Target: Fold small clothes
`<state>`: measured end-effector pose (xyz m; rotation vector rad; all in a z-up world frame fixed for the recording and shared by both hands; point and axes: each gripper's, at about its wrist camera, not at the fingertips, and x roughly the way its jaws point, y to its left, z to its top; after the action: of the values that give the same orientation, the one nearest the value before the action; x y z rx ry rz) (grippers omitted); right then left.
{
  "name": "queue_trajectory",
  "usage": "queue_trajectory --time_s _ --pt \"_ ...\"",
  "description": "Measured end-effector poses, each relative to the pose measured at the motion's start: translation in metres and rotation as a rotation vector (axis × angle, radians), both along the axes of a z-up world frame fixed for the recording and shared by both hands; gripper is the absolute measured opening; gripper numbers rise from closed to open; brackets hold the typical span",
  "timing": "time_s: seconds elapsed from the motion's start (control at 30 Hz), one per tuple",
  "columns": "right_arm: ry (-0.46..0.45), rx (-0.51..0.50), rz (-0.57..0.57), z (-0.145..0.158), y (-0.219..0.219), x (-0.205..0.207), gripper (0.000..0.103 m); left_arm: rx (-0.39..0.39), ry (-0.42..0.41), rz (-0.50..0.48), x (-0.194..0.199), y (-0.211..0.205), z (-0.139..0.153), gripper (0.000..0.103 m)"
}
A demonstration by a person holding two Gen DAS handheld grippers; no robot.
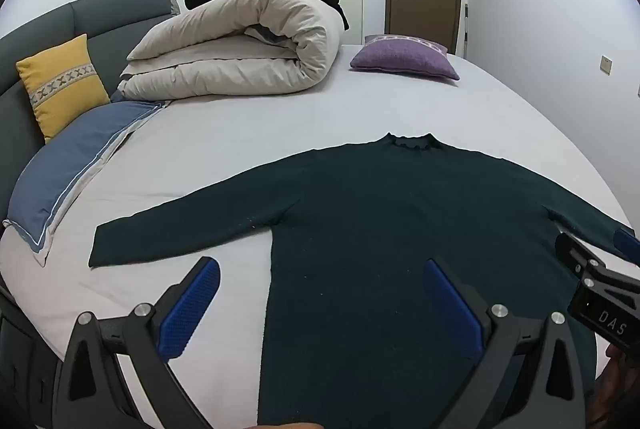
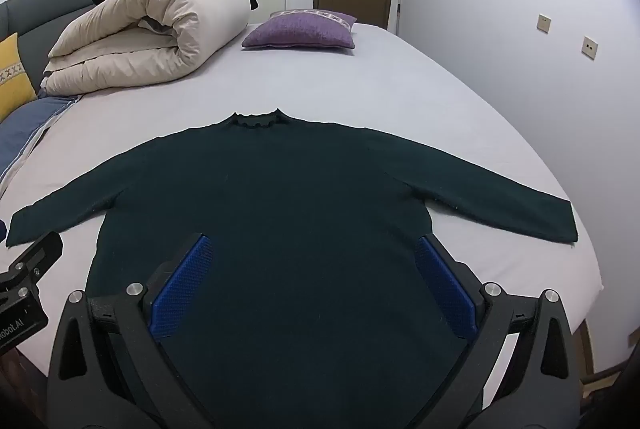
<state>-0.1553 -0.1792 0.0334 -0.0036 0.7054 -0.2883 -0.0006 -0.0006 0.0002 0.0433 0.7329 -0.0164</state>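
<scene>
Sweater [image 2: 272, 197] of dark green knit lies flat and face up on the pale bed sheet [image 2: 400, 85], sleeves spread to both sides and collar toward the purple cushion [image 2: 300, 31], while the left gripper [image 1: 320, 289] and right gripper [image 2: 316, 277] hover above its lower body, jaws wide apart and holding nothing.
</scene>
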Motion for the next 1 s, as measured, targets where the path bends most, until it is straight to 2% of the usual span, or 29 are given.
queue_trajectory --time_s 1.0 --pt "0.001 0.014 0.005 -0.0025 0.0029 -0.0018 0.103 -0.012 0.000 0.006 0.0008 0.0030 -0.0008 0.103"
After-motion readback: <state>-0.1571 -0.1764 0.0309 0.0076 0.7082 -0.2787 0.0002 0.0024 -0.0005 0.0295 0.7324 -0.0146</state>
